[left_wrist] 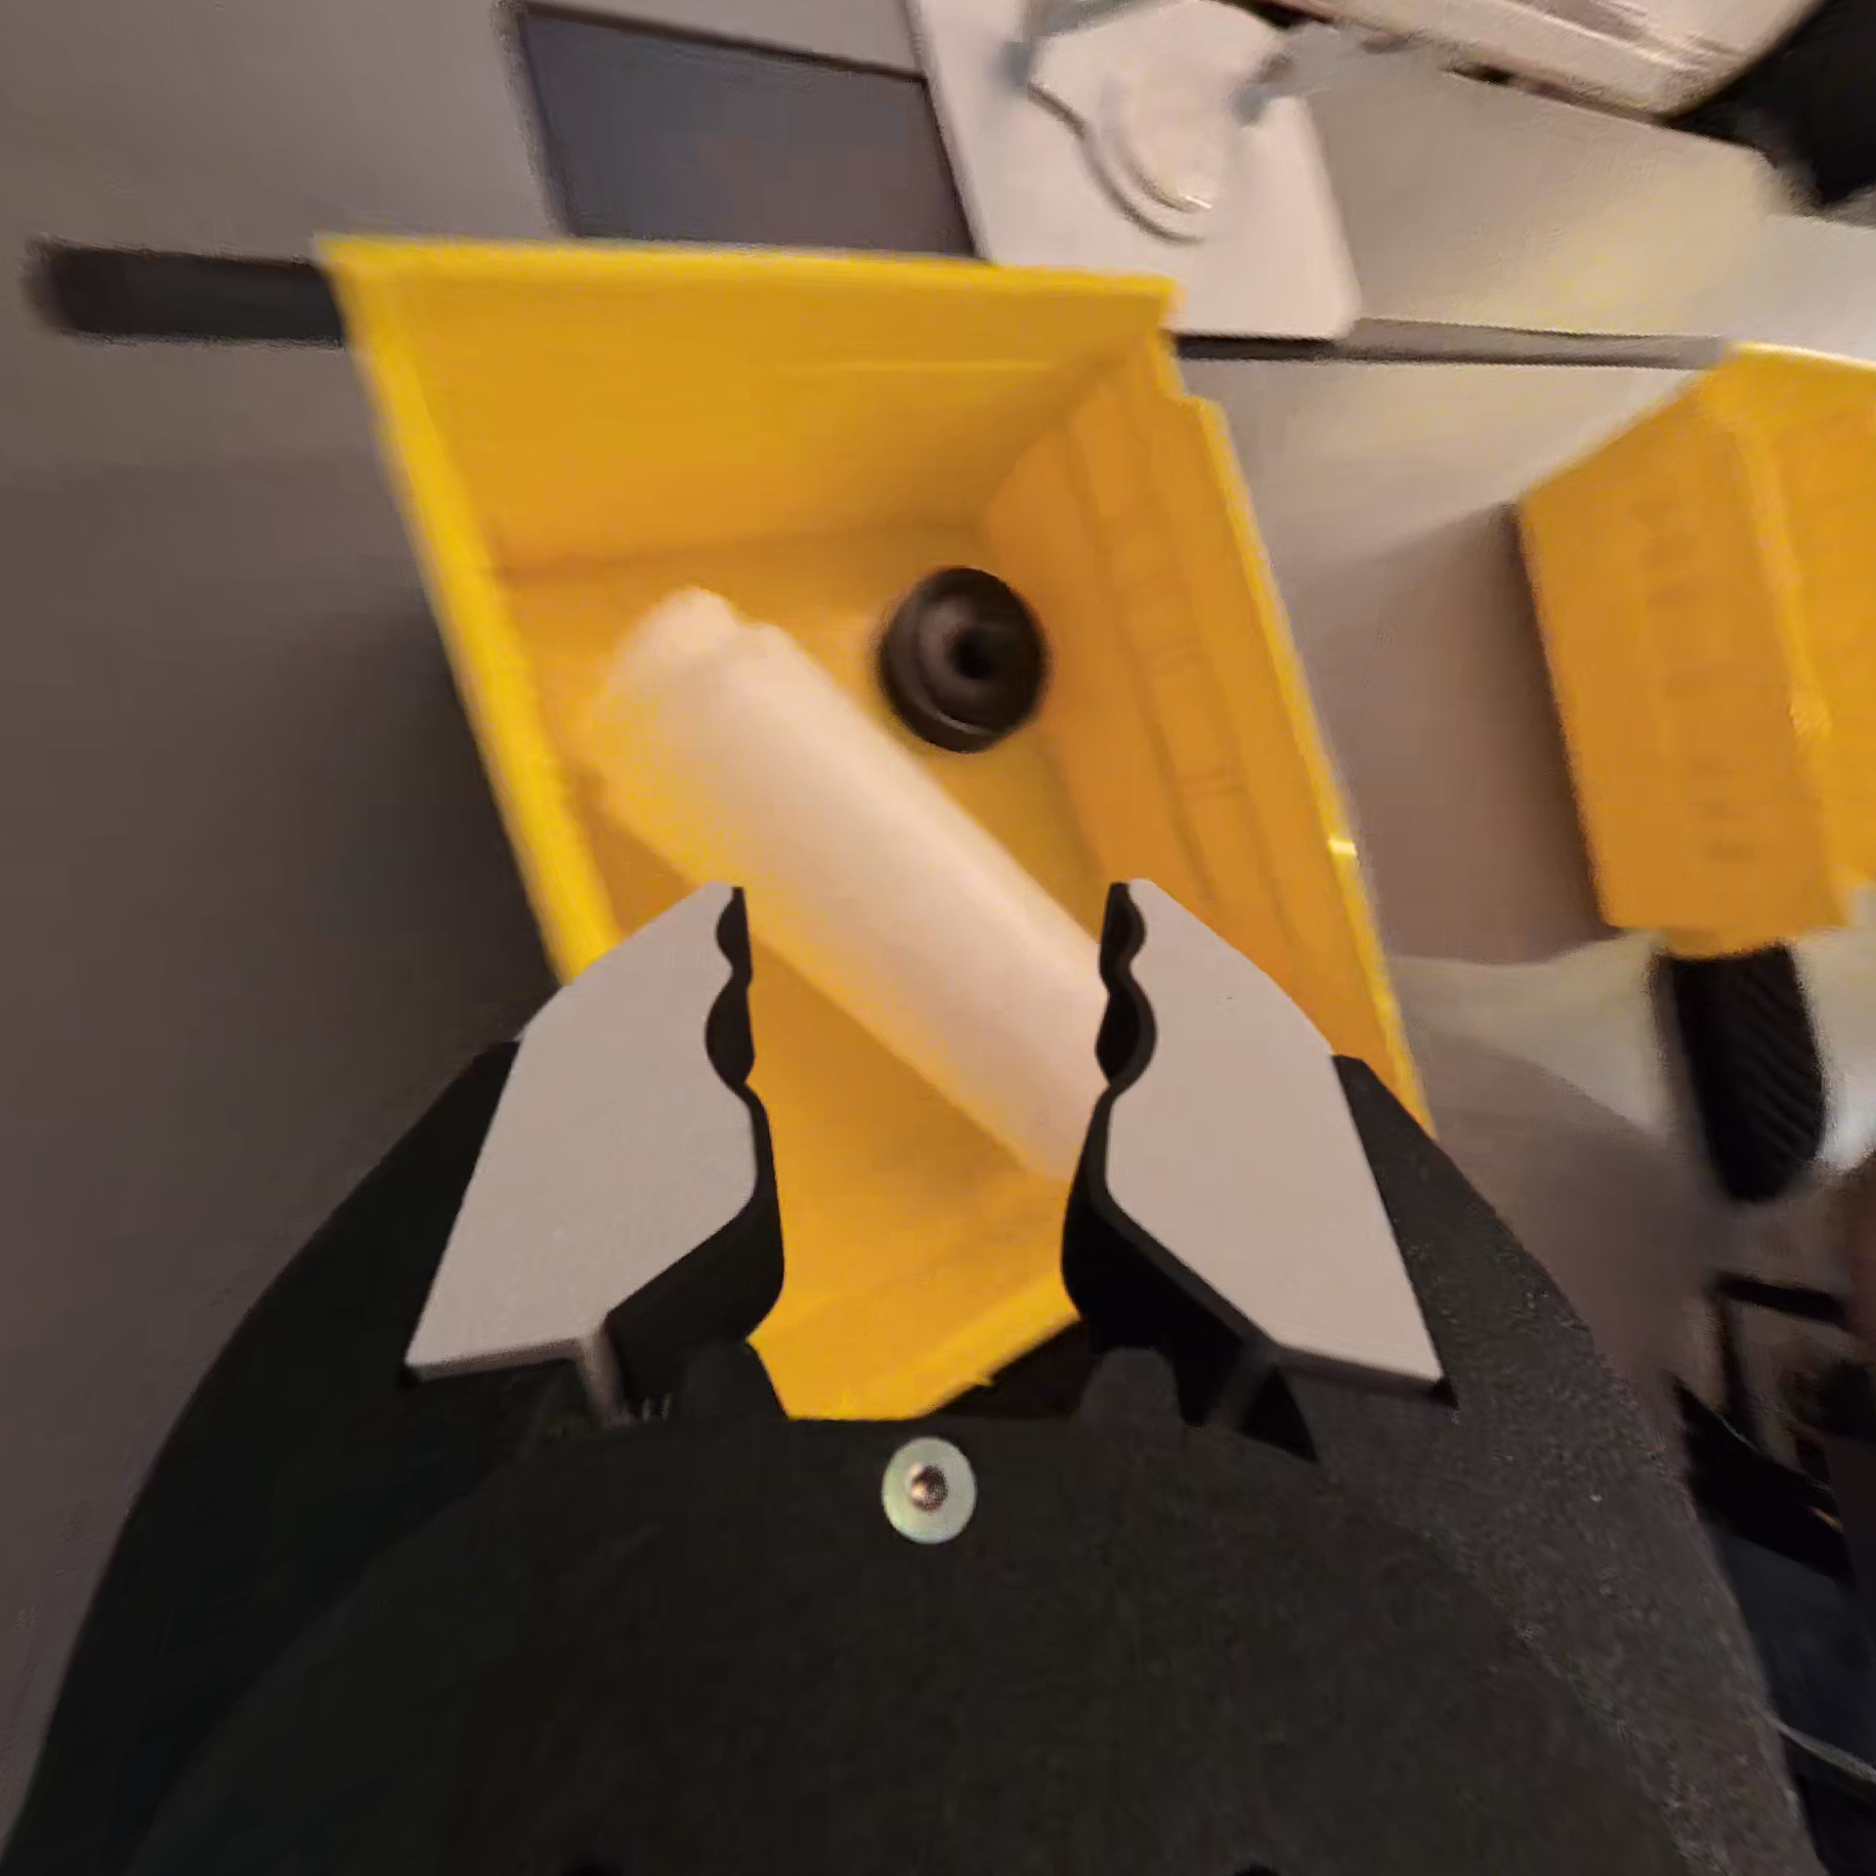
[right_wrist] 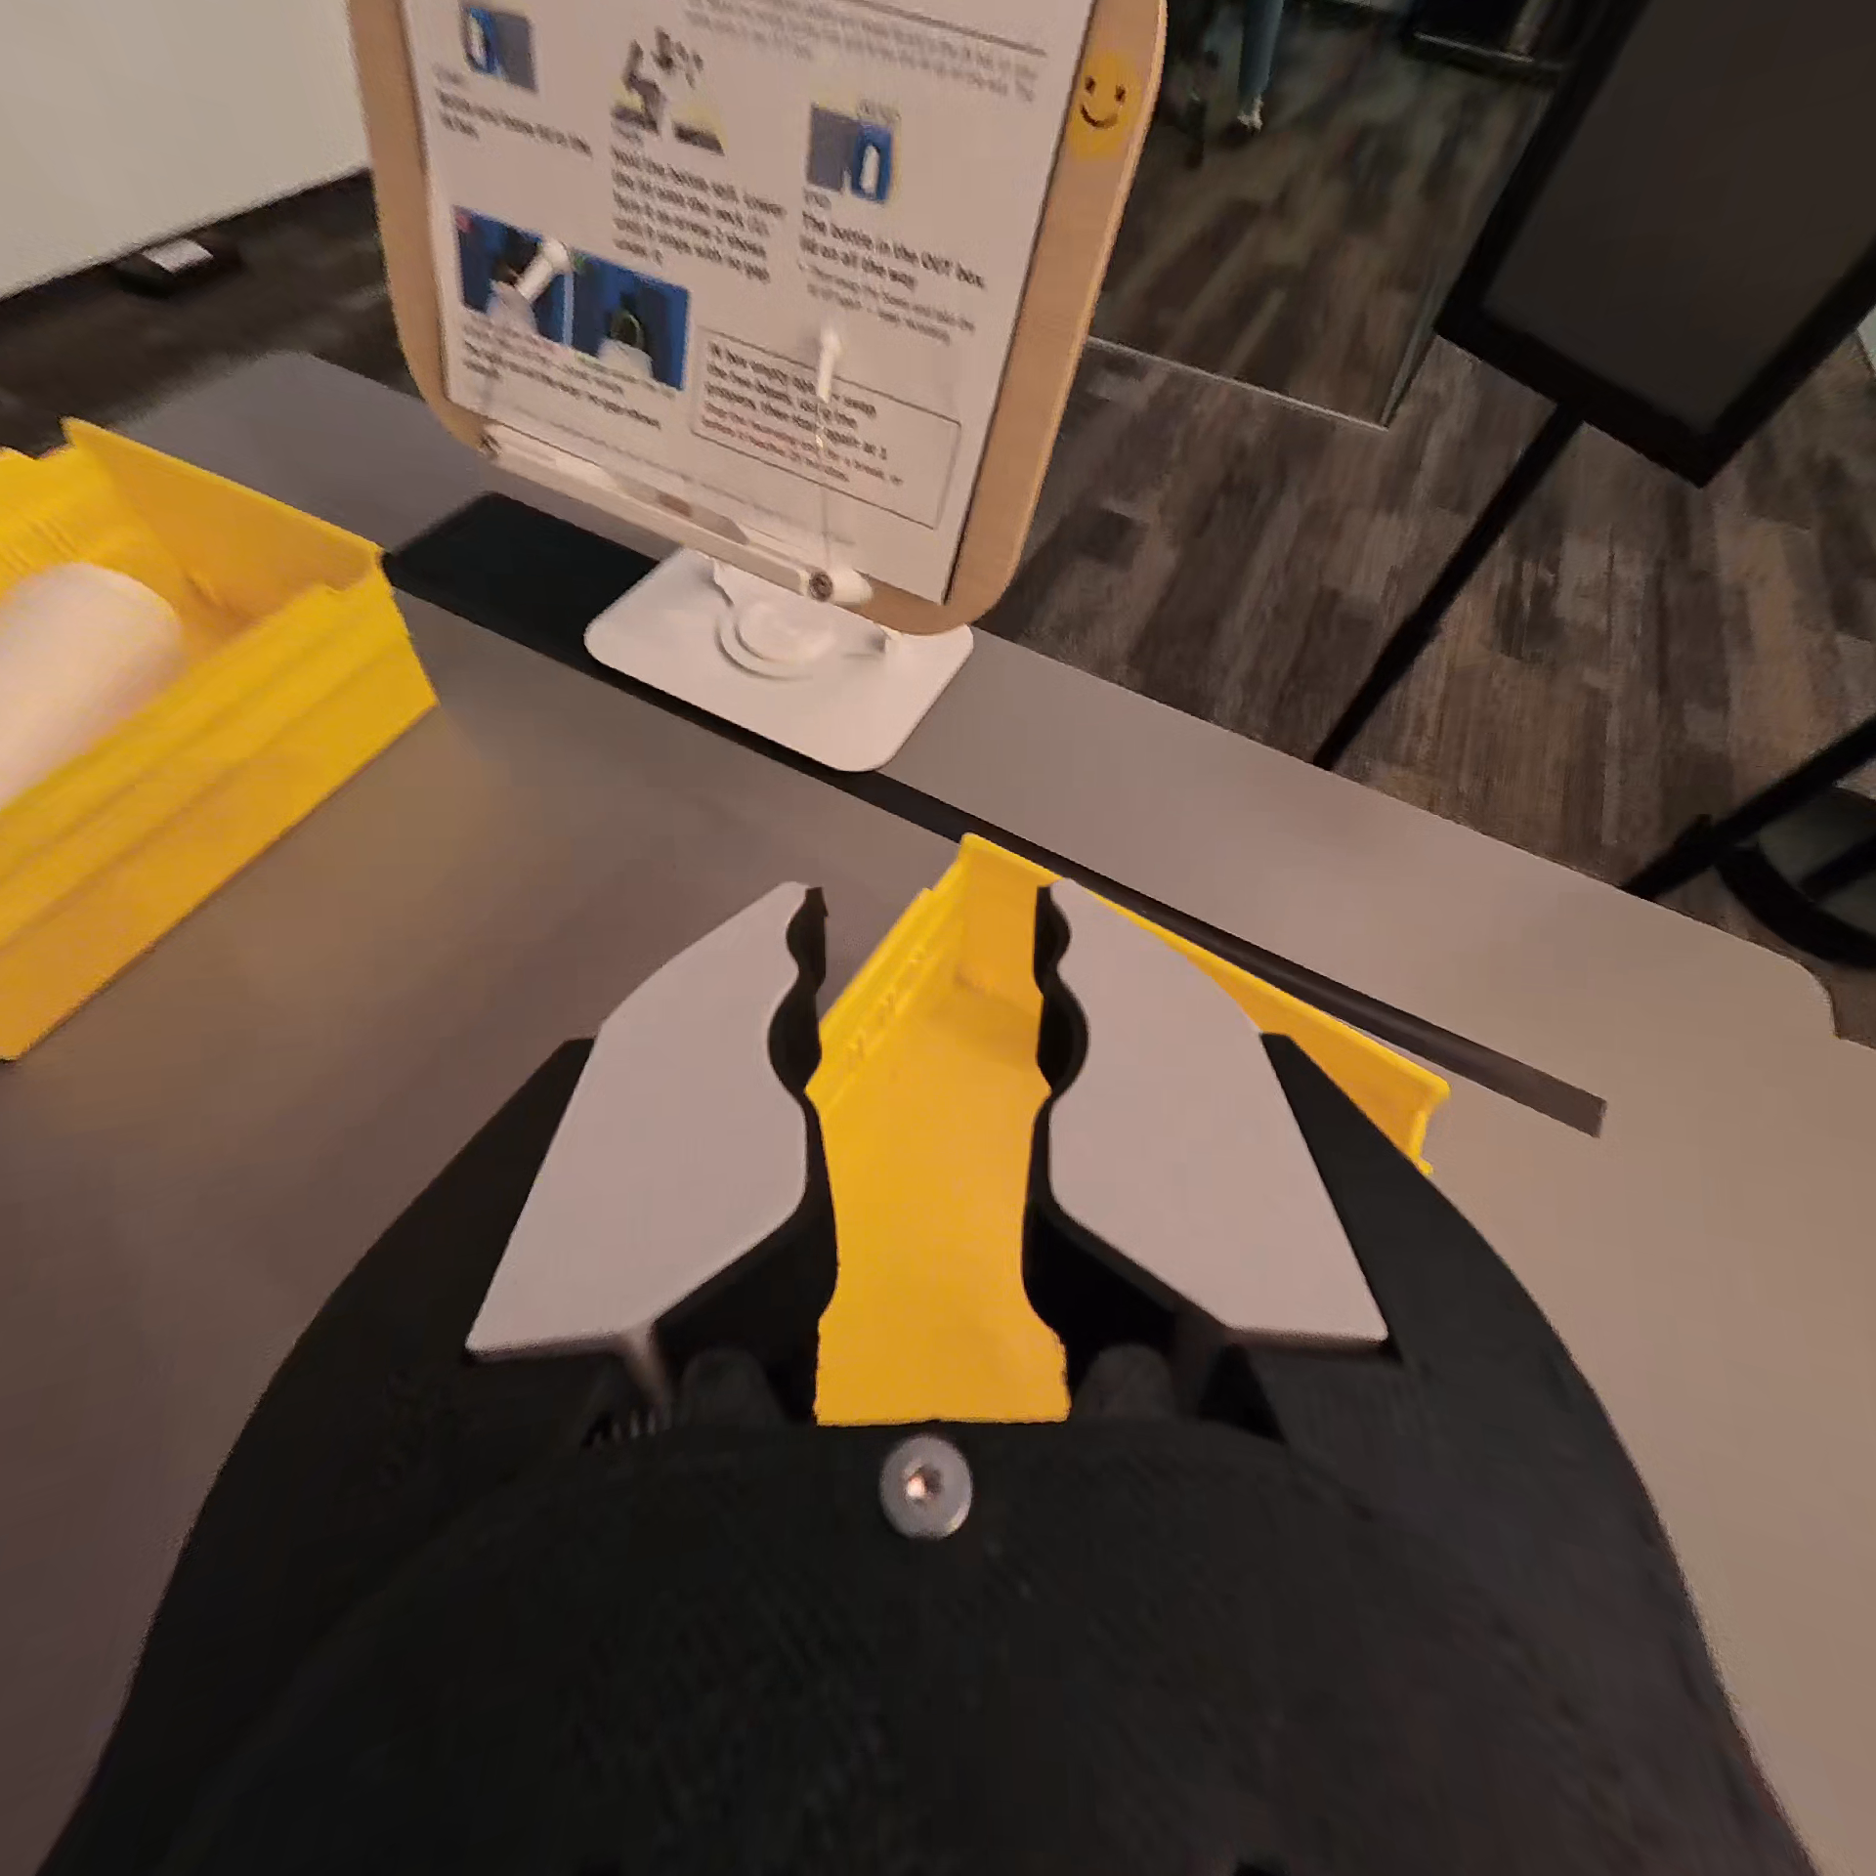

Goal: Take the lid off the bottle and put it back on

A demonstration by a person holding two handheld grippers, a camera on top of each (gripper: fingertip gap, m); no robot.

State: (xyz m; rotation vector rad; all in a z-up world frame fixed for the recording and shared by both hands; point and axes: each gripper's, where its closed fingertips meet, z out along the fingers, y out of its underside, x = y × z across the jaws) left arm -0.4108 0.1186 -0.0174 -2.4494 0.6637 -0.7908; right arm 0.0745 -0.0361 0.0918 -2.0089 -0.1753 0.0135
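In the left wrist view a white bottle (left_wrist: 843,863) lies on its side in a yellow box (left_wrist: 711,406), its neck pointing to the far left. A black lid (left_wrist: 962,658) lies apart from it on the box floor, just to the right of the neck. My left gripper (left_wrist: 926,914) is open and empty, hovering over the bottle's near end. In the right wrist view my right gripper (right_wrist: 929,914) is open and empty above a second yellow box (right_wrist: 934,1117). The first box (right_wrist: 254,650) with the bottle (right_wrist: 71,660) shows at the left edge.
A grey table (right_wrist: 508,914) holds both boxes. An instruction card on a white stand (right_wrist: 782,650) rises at the table's far edge, behind a black strip (right_wrist: 508,568). The second yellow box (left_wrist: 1705,660) shows at right in the left wrist view. Dark wood floor lies beyond.
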